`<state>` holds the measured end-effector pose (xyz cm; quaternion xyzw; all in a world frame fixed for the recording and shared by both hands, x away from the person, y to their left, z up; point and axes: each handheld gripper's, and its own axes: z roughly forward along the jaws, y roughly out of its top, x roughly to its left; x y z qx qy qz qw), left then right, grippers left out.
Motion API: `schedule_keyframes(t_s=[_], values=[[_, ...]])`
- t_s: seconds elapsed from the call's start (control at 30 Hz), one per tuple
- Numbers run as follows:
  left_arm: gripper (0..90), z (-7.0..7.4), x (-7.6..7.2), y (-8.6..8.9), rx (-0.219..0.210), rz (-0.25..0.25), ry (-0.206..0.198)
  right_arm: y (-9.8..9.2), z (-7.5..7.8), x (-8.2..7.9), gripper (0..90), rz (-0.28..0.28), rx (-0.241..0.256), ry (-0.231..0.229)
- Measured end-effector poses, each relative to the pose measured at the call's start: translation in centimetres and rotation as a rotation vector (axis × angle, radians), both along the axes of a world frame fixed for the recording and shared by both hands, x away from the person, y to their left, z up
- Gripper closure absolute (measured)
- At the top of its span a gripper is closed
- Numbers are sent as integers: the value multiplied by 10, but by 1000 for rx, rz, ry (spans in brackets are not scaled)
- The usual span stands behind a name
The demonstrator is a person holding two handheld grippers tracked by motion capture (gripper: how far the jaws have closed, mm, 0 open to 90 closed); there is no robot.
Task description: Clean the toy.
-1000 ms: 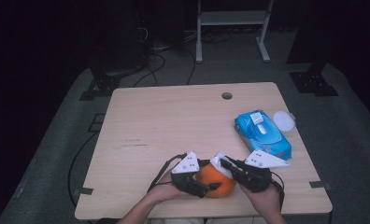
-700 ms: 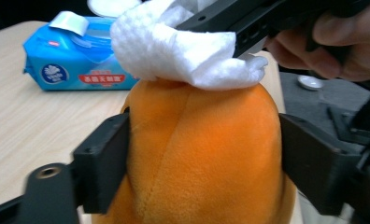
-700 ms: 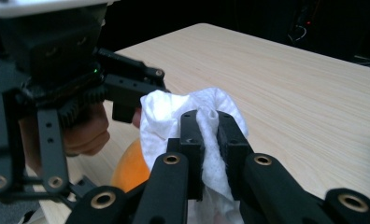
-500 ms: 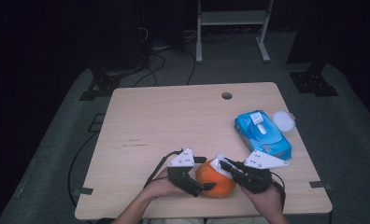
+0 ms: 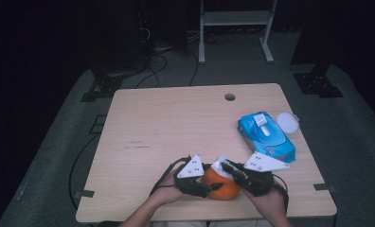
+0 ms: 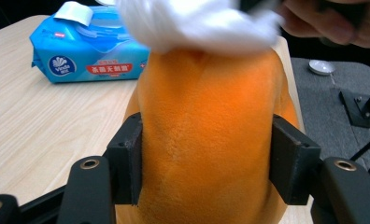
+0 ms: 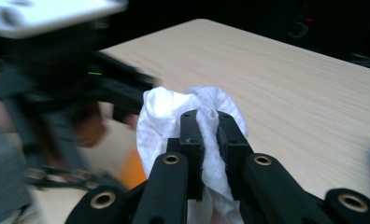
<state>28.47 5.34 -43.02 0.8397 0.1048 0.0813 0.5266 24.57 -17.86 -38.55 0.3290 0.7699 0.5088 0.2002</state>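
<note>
Left gripper view is showing the left gripper (image 6: 206, 163) clamping an orange plush toy (image 6: 206, 140) between its jaws, with a white wipe (image 6: 197, 23) pressing on the toy's top. Right gripper view is showing the right gripper (image 7: 206, 135) pinching that wipe, jaws nearly closed, its surroundings blurring. High view is showing the toy sitting at the table's (image 5: 176, 123) near edge, and beyond it a blue wipes pack (image 5: 266, 137) lying with its lid closed.

Wooden table (image 5: 166, 123) stood on grey floor mat (image 5: 58, 161), round hole (image 5: 230, 97) near far edge. Blue pack of wet wipes (image 5: 266, 137) lay at right side, flap lid up. White round lid (image 5: 287, 122) sat just beside it. Metal stand (image 5: 235, 28) stood behind table. Cables (image 5: 152, 47) lay on floor.
</note>
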Motion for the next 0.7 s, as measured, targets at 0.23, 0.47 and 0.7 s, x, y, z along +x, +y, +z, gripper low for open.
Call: schedule_keyframes(t_s=[0.23,0.47,0.7], values=[[422,2,0,-1,4,41,-28,-13,-3,2,827,-38,68,33],[430,6,-1,3,24,91,-70,-11,-3,5,826,-12,93,45],[430,7,-2,2,45,131,-109,-24,-12,13,825,-82,123,99]])
